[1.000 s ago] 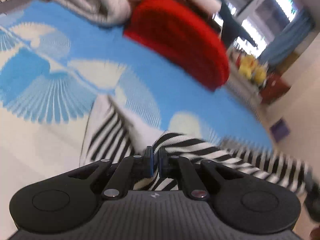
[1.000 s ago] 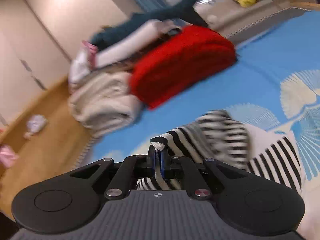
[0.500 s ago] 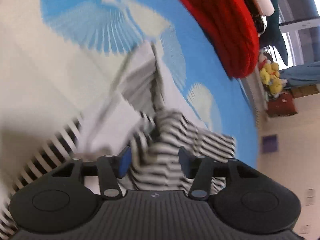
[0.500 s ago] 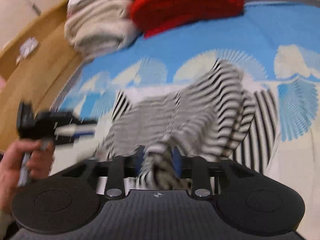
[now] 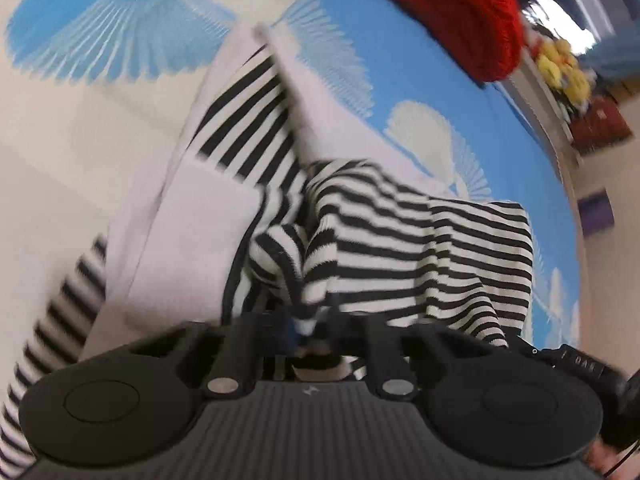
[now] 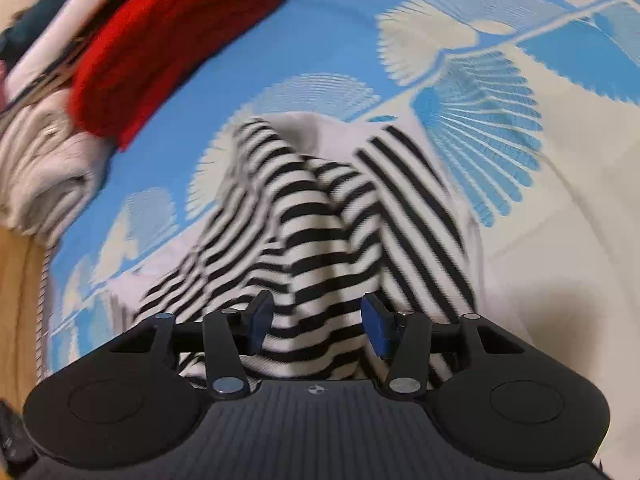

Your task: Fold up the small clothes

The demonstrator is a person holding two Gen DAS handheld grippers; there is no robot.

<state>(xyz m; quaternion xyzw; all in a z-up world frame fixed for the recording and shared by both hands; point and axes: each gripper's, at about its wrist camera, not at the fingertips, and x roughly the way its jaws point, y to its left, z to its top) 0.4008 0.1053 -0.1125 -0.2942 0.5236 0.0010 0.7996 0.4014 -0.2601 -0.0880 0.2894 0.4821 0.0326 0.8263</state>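
Note:
A black-and-white striped garment (image 5: 400,232) lies crumpled on the blue-and-cream bedspread (image 5: 100,120), with a plain white part on its left side. My left gripper (image 5: 312,322) is shut on a bunched fold of it at its near edge. In the right wrist view the same striped garment (image 6: 312,220) rises in a ridge ahead of my right gripper (image 6: 318,322). That gripper's jaws stand apart and are closing, with striped cloth lying between the blue pads (image 6: 376,330), which do not press on it.
A folded red knit (image 6: 160,52) and a folded cream cloth (image 6: 44,168) sit at the bedspread's far edge, with more folded clothes behind. Wooden floor (image 6: 16,300) shows past the left edge. Yellow plush toys (image 5: 560,68) stand on a shelf beyond the red knit (image 5: 448,8).
Both grippers let go of the lifted garment, tipped down and sank toward the bed. The garment now lies on the bedspread. The left has shut again on a fold; the right's jaws stay apart.

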